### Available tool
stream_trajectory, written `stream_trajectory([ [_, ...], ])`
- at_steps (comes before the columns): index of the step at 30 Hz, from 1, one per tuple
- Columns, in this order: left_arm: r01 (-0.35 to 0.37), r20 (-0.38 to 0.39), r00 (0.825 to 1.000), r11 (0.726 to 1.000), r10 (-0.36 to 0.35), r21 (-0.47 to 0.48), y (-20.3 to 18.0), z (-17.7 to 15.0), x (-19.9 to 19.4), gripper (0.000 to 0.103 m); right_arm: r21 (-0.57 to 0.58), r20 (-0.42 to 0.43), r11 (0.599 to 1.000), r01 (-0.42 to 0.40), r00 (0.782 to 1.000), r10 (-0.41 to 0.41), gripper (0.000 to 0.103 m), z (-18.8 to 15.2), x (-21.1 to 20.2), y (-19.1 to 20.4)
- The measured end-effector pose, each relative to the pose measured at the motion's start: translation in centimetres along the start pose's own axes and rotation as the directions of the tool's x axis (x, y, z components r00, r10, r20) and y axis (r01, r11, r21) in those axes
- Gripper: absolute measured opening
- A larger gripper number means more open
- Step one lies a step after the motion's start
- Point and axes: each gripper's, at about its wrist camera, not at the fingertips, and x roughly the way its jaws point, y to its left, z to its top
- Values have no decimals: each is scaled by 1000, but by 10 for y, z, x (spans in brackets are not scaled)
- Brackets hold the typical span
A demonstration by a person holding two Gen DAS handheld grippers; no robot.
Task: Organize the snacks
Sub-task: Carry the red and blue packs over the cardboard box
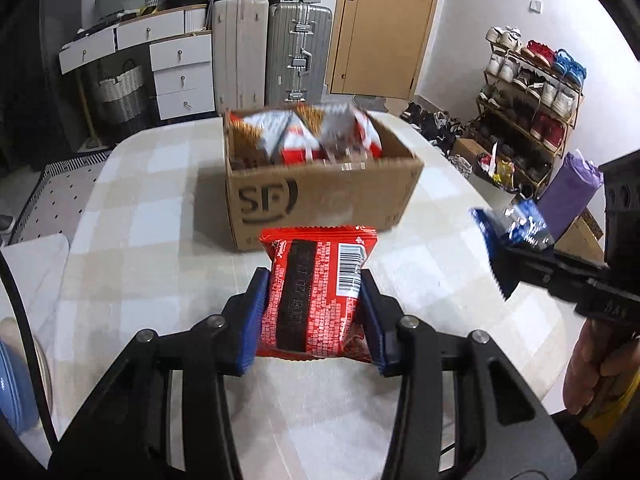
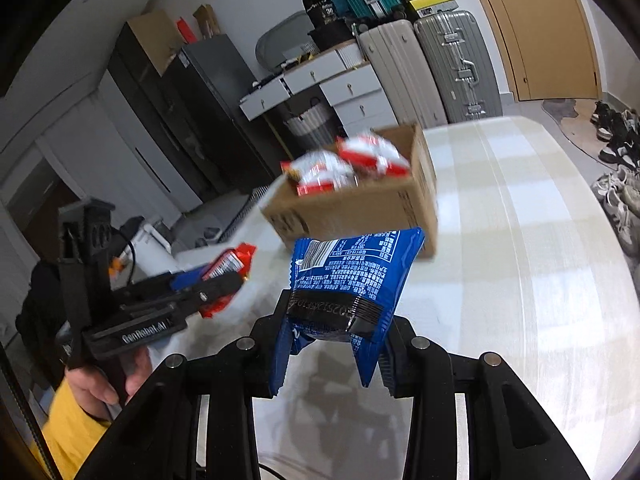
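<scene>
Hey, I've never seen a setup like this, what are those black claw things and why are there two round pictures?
No robot here: a person holds a two-finger gripper in each hand, and each gripper carries a fisheye camera looking along its fingers, hence the round pictures. The left wrist view shows the left gripper shut on a red snack packet. The right wrist view shows the right gripper shut on a blue snack packet. Each gripper also shows at the edge of the other's picture. Ahead, on a pale checked table, stands an open cardboard box already holding red and white snack packets.
</scene>
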Motion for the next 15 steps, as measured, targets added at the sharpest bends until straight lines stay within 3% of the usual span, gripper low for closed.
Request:
stream_trajectory([
  [8, 20, 32, 999, 999, -19, -46, 21, 98, -14, 40, 7, 40, 1000, -7, 999, 7, 36, 99, 6, 12],
  [15, -5, -16, 1000, 996, 4, -84, 39, 179, 21, 40, 82, 8, 997, -8, 1000, 7, 36, 169, 48, -7],
])
